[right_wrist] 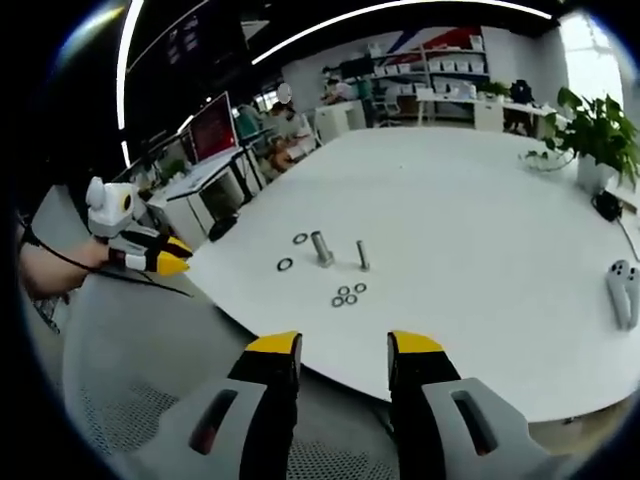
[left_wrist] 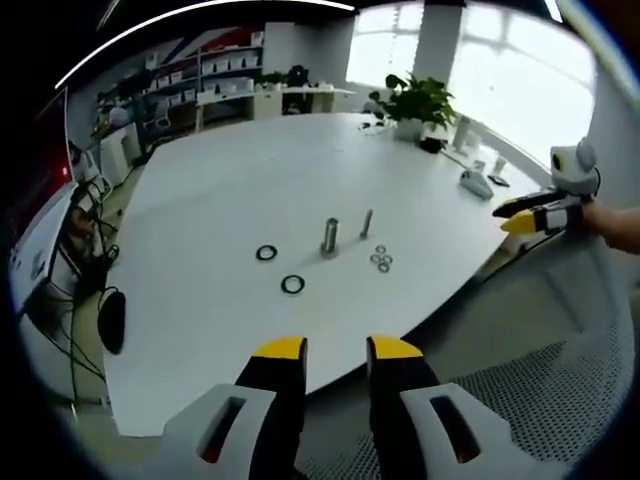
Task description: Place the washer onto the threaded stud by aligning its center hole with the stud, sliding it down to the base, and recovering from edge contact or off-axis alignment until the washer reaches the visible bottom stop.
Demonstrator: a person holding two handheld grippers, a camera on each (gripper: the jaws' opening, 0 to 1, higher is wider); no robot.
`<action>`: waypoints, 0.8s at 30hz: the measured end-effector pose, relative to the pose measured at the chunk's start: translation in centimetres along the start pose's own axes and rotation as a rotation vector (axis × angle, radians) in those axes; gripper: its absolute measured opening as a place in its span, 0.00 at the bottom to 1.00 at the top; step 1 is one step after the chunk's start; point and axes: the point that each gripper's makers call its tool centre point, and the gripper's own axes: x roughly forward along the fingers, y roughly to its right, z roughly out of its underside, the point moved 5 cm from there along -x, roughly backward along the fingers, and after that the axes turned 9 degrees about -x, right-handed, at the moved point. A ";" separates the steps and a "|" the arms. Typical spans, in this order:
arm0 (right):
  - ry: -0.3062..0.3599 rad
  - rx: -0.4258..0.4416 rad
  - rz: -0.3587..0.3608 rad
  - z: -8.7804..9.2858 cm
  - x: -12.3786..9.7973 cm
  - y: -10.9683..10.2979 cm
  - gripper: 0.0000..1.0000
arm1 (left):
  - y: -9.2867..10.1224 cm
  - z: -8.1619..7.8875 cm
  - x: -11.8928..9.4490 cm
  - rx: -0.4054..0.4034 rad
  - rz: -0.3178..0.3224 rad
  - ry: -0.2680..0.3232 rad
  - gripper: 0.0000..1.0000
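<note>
Notably, white controller (right_wrist: 622, 292) in right gripper view, washers (left_wrist: 381, 260) untouched

I see the thin threaded stud (left_wrist: 366, 223) standing upright on the white table, apart from the thicker metal cylinder (left_wrist: 329, 237) on its left. A cluster of small metal washers (left_wrist: 381, 260) lies flat just near and right of the stud; none is on it. Two larger dark rings (left_wrist: 266, 253) (left_wrist: 292, 284) lie flat to the left.
</note>
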 end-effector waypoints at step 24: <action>0.031 0.022 -0.008 -0.4 -0.1 0.1 0.36 | -2.2 -0.7 1.1 -0.022 -0.071 -0.162 0.22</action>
